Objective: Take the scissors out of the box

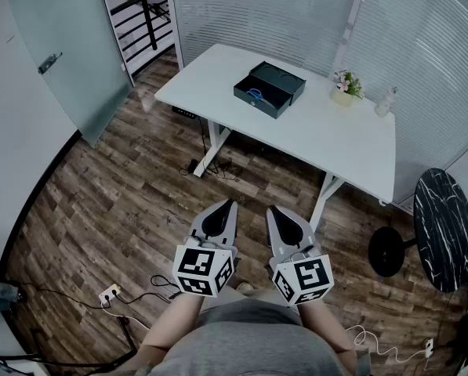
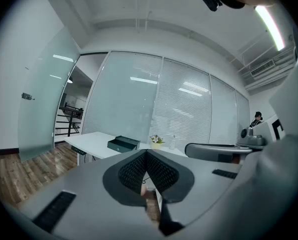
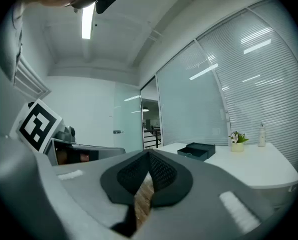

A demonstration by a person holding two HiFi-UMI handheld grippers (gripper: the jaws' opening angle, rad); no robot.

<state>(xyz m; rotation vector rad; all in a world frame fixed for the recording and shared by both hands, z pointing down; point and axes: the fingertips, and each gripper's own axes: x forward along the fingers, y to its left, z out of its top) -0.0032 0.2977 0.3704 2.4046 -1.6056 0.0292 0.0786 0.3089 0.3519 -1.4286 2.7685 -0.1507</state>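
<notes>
Plainly far from the box: both grippers closed and empty

Left gripper (image 1: 226, 204) and right gripper (image 1: 274, 209) are held side by side, low in front of the person, above the wood floor (image 1: 124, 202). In each gripper view the jaws meet at the tips with nothing between them. Only floor shows through the slit behind the pads. Both point roughly level toward the table.

White table (image 1: 328, 143) stands well apart from both tools. Dark box (image 1: 259, 106) sits on the table's left half, clear of every edge, open tray on the near side. Scissors (image 1: 255, 95), blue handles, lie flat in that tray. In the gripper views the box is small and the scissors cannot be made out.

Risks, as judged from here:
- Jaws arriving closed would butt the scissors or the tray wall instead of straddling. They need opening before the descent.
- The scissors lie flat with walls close around, so a pad could catch the rim or the pinch could slip off the thin blades. The handles look the safer hold.
- The box looks light on a smooth top, and a one-sided push could slide it toward the left edge.
- Flower pot (image 1: 345, 87) and bottle (image 1: 386, 100) stand near the far edge, right of the box. A wide swing of the right gripper could topple them.
- Cables (image 1: 210, 165) lie on the floor under the table's left end, a snag for feet on the approach.
</notes>
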